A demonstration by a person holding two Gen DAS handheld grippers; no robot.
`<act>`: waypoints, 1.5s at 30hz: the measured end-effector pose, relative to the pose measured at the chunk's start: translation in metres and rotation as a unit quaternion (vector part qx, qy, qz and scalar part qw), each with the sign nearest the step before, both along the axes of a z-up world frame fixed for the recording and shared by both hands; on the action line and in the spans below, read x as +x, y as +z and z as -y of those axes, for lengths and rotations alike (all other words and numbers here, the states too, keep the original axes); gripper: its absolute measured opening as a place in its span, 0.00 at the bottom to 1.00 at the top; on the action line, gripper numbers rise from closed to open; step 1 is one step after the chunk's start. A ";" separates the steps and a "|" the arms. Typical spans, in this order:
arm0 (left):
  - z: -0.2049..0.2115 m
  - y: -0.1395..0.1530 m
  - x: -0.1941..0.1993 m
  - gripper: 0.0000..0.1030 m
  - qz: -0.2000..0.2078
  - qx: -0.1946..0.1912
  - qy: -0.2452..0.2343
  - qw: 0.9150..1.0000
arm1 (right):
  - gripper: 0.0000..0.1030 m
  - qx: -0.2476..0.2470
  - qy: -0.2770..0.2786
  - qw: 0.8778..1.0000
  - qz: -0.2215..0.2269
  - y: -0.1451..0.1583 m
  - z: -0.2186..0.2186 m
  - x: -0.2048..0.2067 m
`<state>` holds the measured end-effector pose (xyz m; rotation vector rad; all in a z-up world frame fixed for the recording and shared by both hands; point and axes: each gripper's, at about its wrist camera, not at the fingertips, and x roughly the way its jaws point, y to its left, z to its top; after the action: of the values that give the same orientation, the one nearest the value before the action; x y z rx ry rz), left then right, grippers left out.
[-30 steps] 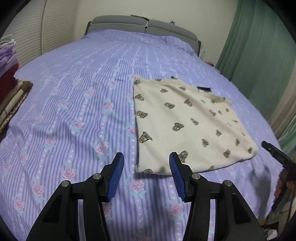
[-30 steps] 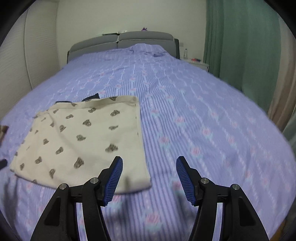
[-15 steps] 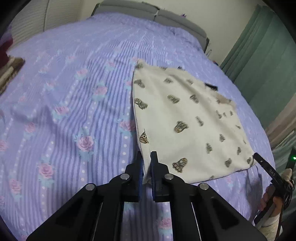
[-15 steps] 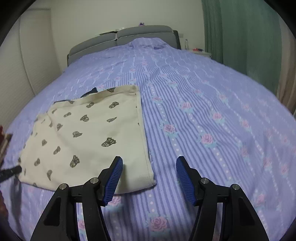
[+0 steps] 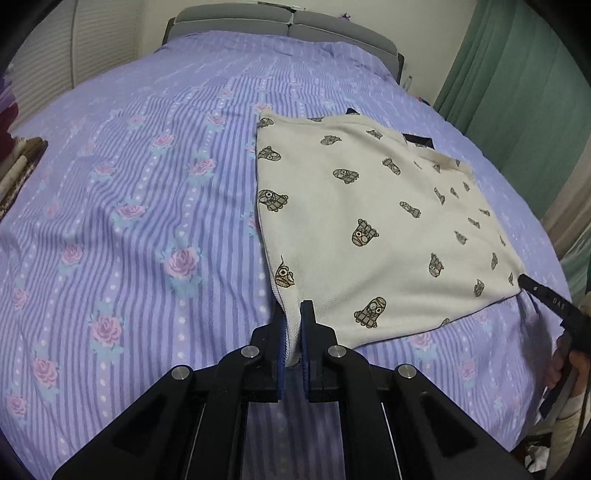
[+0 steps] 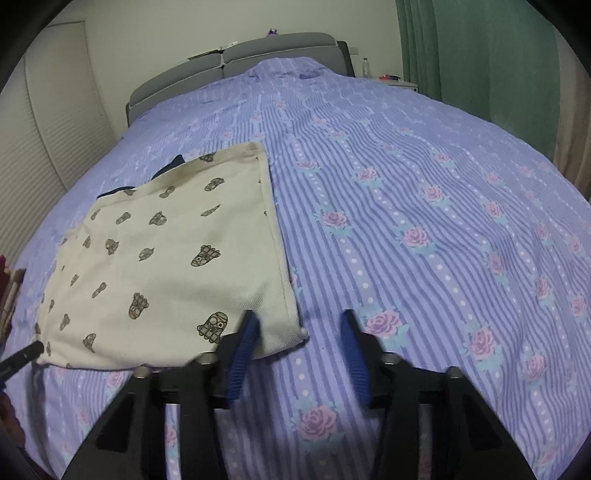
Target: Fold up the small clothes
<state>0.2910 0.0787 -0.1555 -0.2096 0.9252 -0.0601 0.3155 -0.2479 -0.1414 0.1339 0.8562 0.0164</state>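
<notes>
Two tools work at one cream garment [image 5: 373, 236] printed with small dark figures, which lies flat on the bed [image 5: 147, 206] over a lilac striped cover with pink roses. It lies toward the foot edge of the bed, with bare cover stretching away to the grey headboard [image 5: 288, 22] at the far end.

Off the bed's left edge, a stack of folded cloth [image 5: 18, 166] shows in brown and dark red. Next comes the left tool [image 5: 293, 328], its blue pads pinched tight on the garment's near left corner; the fabric bunches up between them and rises a little off the cover. From there the garment spreads flat to the right, with a bit of dark cloth [image 5: 417, 140] peeking out from under its far edge.

At the garment's near right corner sits the right tool [image 6: 299, 347]. Its jaws are closing, blurred in motion, and a clear gap remains between the pads. The corner of the fabric lies between them, with the left pad [image 6: 243, 350] over the cloth and the right pad [image 6: 354, 358] over bare cover. Green curtains [image 6: 480, 55] hang beyond the bed's right edge.
</notes>
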 end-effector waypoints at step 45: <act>0.203 0.067 0.239 0.29 0.055 0.110 -0.522 0.844 | 0.50 -0.023 0.154 0.987 0.051 0.048 -0.015 0.155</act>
<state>0.5299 -0.1244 -0.0885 0.5348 0.8304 -0.9643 0.4701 -0.2325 -0.0936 -0.0432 0.7680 0.2907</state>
